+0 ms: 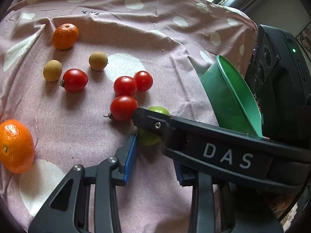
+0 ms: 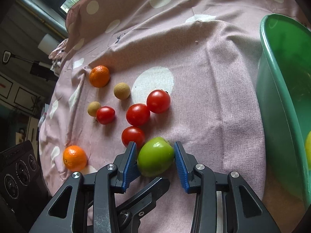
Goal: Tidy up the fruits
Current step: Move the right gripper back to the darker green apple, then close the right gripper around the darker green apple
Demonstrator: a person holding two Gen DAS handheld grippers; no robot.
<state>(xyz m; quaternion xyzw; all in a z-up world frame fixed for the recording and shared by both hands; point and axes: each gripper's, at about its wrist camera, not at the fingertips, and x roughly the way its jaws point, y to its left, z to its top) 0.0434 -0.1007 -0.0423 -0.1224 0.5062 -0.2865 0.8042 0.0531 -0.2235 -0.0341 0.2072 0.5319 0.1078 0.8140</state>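
A green fruit (image 2: pixel 155 156) lies on the pink dotted cloth (image 2: pixel 204 77). My right gripper (image 2: pixel 155 160) has its blue pads on both sides of it, touching or nearly so. In the left wrist view the green fruit (image 1: pixel 149 138) is partly hidden by the right gripper's black finger marked DAS (image 1: pixel 213 145). My left gripper (image 1: pixel 155 161) stands open just behind the fruit, its right pad hidden. Several red tomatoes (image 2: pixel 138 114), two oranges (image 2: pixel 74 158) and two tan round fruits (image 2: pixel 121 90) lie on the cloth. A green bowl (image 2: pixel 272 97) stands at the right.
The green bowl shows tilted in the left wrist view (image 1: pixel 229 95), with something yellow inside it in the right wrist view (image 2: pixel 308 149). A black device (image 1: pixel 279 73) stands beyond the bowl. A black speaker-like box (image 2: pixel 17 172) is off the cloth's left edge.
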